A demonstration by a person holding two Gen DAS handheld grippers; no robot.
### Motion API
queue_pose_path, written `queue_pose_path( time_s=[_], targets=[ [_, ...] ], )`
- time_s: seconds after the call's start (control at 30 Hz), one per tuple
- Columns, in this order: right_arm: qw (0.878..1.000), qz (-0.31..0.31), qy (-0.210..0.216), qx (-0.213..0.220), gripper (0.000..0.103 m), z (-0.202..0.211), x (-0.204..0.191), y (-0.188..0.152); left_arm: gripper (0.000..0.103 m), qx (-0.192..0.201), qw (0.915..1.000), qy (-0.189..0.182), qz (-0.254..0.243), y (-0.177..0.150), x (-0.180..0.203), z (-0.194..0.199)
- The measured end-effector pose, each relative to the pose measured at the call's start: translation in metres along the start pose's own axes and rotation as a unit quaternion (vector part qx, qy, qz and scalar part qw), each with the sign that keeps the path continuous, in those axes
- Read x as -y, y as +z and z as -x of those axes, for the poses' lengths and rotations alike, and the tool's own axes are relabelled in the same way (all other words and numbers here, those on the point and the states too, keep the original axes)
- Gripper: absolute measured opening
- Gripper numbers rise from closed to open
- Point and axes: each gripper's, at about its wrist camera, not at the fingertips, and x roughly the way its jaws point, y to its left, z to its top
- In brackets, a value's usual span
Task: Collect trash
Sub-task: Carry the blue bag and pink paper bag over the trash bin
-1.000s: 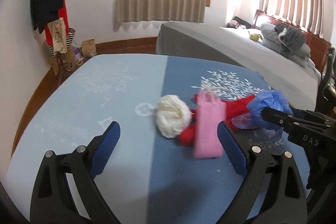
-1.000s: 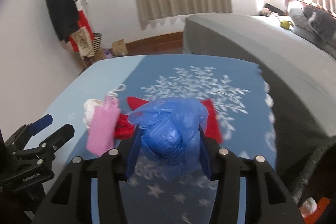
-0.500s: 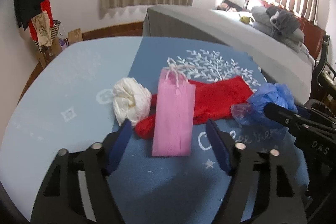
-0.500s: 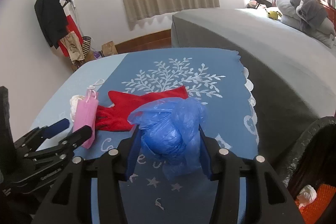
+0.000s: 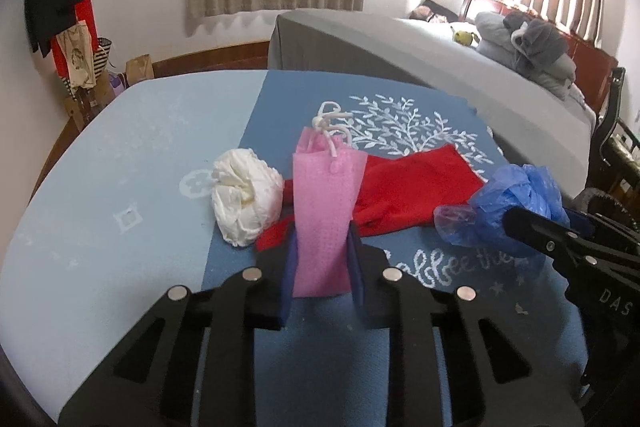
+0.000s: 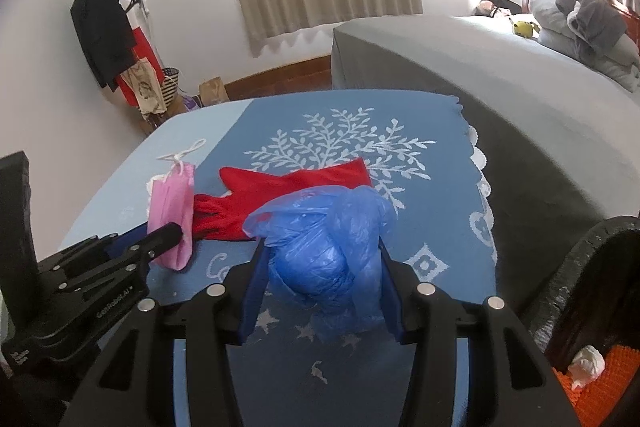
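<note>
My left gripper is shut on the near end of a pink face mask, which also shows in the right wrist view. My right gripper is shut on a crumpled blue plastic bag, held just above the table; the bag shows at the right of the left wrist view. A white crumpled tissue ball lies left of the mask. A red glove lies behind the mask and shows in the right wrist view.
The table wears a blue cloth with a white leaf print. A black-lined bin with an orange basket and white tissue stands at the right. A grey bed lies beyond; a coat rack stands at the left wall.
My left gripper has moved in and closed on the pink mask. My right gripper has drawn back toward the table's right edge with the blue bag, bringing the bin into view.
</note>
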Motion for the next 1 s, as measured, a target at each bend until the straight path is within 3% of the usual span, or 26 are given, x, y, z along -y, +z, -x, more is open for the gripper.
queue_pose_path(
  time_s=[0.47,1.0],
  targets=[
    [1.0,0.001,0.009,0.022,0.049,0.037,-0.002,0.005,0.02,0.036,0.9993,-0.005,0.007,0.009,0.013,0.048],
    [0.997,0.006,0.008,0.071,0.049,0.108,0.003,0.012,0.019,0.072,0.9973,-0.012,-0.009,0.017,0.038,0.105]
  ],
)
